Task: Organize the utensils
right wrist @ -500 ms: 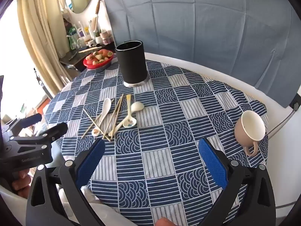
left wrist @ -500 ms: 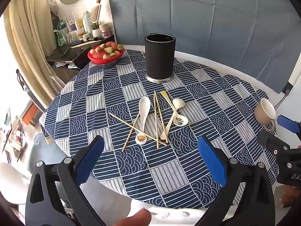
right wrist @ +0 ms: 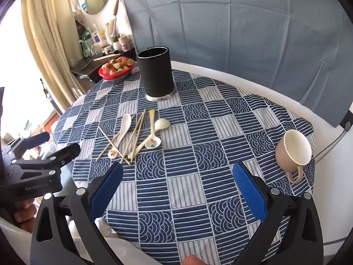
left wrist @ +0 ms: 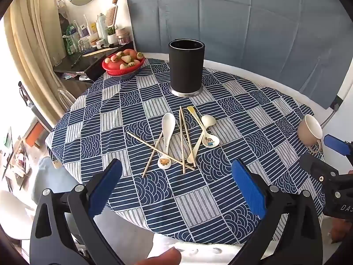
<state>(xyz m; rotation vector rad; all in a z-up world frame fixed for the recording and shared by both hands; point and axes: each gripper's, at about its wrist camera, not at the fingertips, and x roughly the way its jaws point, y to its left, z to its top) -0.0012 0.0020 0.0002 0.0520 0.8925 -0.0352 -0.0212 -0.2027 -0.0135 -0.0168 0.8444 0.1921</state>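
Left wrist view, round table (left wrist: 275, 81), blue patterned tablecloth (left wrist: 154, 190), grey backdrop (left wrist: 242, 22)

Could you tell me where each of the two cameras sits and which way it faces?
Left wrist: on the left gripper, tilted down at the spoons and chopsticks before the black holder; own open blue fingers, a fingertip at the bottom, the right gripper at the right edge.
Right wrist: on the right gripper, further right, tilted down over the tablecloth, the cup near; own open fingers, the left gripper at the left edge.
Shared: holder, utensils, cup, fruit bowl.
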